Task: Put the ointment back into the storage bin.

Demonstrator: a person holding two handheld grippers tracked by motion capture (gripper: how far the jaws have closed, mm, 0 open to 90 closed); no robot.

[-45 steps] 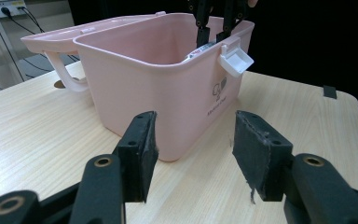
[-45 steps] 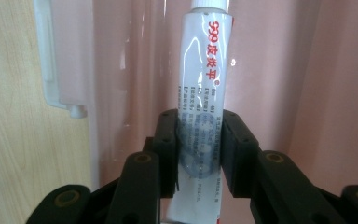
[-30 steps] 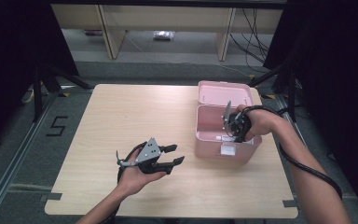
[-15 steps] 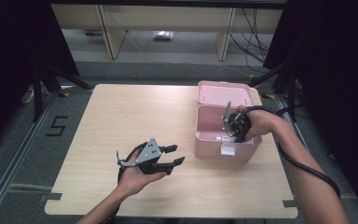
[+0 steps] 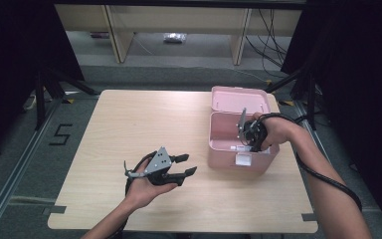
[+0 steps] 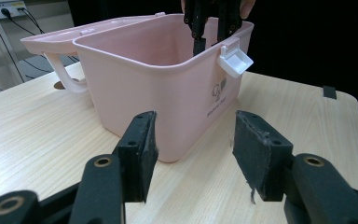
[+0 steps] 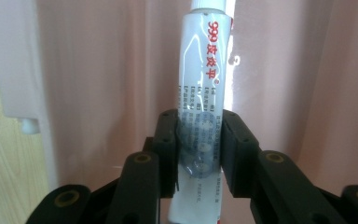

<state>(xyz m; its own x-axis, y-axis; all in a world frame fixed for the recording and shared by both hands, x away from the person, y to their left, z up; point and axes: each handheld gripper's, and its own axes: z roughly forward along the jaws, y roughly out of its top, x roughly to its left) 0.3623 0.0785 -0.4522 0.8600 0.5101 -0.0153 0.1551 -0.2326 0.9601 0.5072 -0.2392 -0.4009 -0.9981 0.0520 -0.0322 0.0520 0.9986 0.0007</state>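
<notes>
Here the right gripper, pads pinching a white tube inside the pink box, probably risks slipping it or snagging the box wall; the left gripper waits open beside the box.

tube: cap end cut off by the top edge at 12 o'clock, tail cut off at 6; small print too blurred to read. box floor hidden behind its near wall. right gripper jaw tips hidden inside the box. box logo too small to read.
</notes>
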